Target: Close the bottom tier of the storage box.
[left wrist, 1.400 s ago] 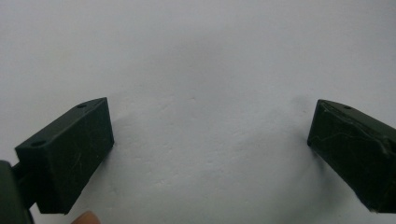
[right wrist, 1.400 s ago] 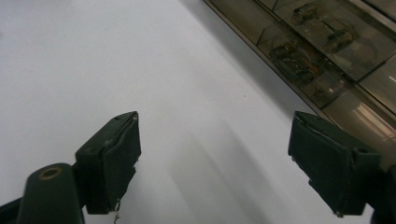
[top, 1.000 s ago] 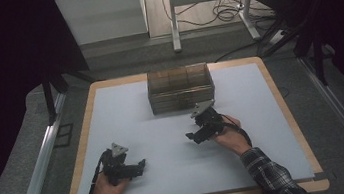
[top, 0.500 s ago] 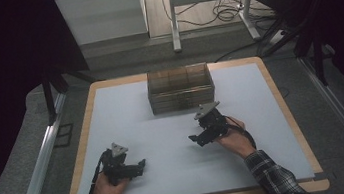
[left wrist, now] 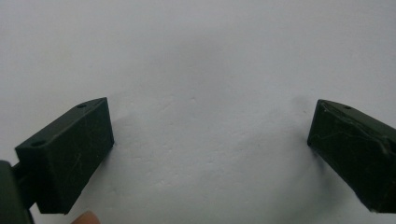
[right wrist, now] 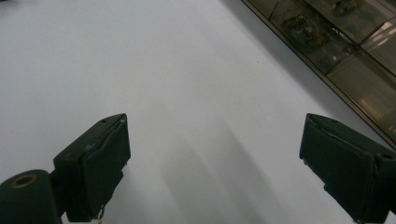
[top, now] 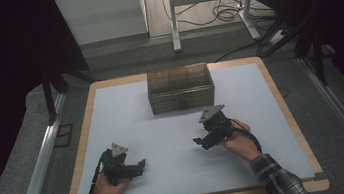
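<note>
While both hands are resting on the white table (top: 174, 127), the left gripper (top: 138, 166) and right gripper (top: 200, 141) are holding their jaws spread, empty; the clear box (top: 180, 88), unlabelled, is sitting beyond.

**Right hand-held gripper pulls back from the box**

Over the last second the right hand-held gripper (top: 201, 141) has drawn away from the clear box (top: 180, 88), sliding toward the near-right part of the counter (top: 269, 160). The right hand (top: 236, 141) and its plaid sleeve (top: 277, 181) moved with it.
</note>
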`<action>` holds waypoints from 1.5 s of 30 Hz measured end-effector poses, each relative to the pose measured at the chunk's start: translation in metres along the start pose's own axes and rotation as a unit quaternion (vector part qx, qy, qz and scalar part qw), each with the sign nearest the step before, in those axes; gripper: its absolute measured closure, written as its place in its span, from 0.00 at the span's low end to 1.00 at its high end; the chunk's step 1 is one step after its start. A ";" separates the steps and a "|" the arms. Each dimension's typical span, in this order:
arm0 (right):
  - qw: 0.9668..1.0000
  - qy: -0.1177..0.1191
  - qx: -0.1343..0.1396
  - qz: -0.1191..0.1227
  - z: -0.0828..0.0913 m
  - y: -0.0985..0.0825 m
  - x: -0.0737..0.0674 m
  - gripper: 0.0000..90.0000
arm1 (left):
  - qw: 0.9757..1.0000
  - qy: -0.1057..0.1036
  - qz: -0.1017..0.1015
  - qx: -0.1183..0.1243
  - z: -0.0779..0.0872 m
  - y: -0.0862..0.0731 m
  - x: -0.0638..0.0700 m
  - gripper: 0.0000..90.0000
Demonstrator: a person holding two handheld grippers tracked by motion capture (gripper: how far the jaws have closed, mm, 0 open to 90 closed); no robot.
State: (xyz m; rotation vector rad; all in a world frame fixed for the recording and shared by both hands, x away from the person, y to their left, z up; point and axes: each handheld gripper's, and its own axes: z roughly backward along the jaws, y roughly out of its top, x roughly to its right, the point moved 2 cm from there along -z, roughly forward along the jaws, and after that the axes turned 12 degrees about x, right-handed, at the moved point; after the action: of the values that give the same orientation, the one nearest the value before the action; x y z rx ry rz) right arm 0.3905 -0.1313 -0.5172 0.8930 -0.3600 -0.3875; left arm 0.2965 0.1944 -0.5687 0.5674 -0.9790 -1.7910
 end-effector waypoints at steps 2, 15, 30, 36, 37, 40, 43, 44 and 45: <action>1.000 -0.003 0.000 -0.001 0.002 -0.002 0.000 0.08 | 1.000 0.000 0.000 0.000 0.000 0.000 0.000 0.01; 1.000 -0.013 -0.002 -0.005 0.016 -0.011 0.001 0.05 | 1.000 0.000 0.000 0.000 0.000 0.000 0.000 0.01; 1.000 -0.023 -0.002 -0.008 0.034 -0.022 0.002 0.04 | 1.000 0.000 0.000 -0.001 0.000 0.000 0.000 0.01; 1.000 -0.024 -0.004 -0.007 0.040 -0.026 0.001 0.04 | 1.000 0.000 0.000 -0.001 0.000 0.000 0.000 0.01; 1.000 -0.024 -0.002 -0.007 0.040 -0.026 0.001 0.04 | 1.000 0.000 0.000 -0.001 0.000 0.000 0.000 0.01; 1.000 -0.025 -0.003 -0.010 0.044 -0.029 0.001 0.04 | 1.000 0.000 0.000 -0.001 0.000 0.000 0.000 0.01; 1.000 -0.029 -0.003 -0.010 0.046 -0.032 0.001 0.04 | 1.000 0.000 0.000 -0.001 0.000 0.000 0.000 0.01; 1.000 -0.029 -0.003 -0.011 0.048 -0.033 0.002 0.04 | 1.000 0.000 0.000 -0.001 0.000 0.000 0.000 0.01; 1.000 -0.029 -0.002 -0.012 0.049 -0.034 0.002 0.04 | 1.000 0.000 -0.001 -0.001 0.000 0.000 0.000 0.01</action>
State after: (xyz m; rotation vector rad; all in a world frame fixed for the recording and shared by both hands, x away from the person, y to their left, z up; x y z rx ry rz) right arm 0.3639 -0.1844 -0.5161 0.8848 -0.4025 -0.4367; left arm 0.2965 0.1944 -0.5685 0.5666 -0.9764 -1.7928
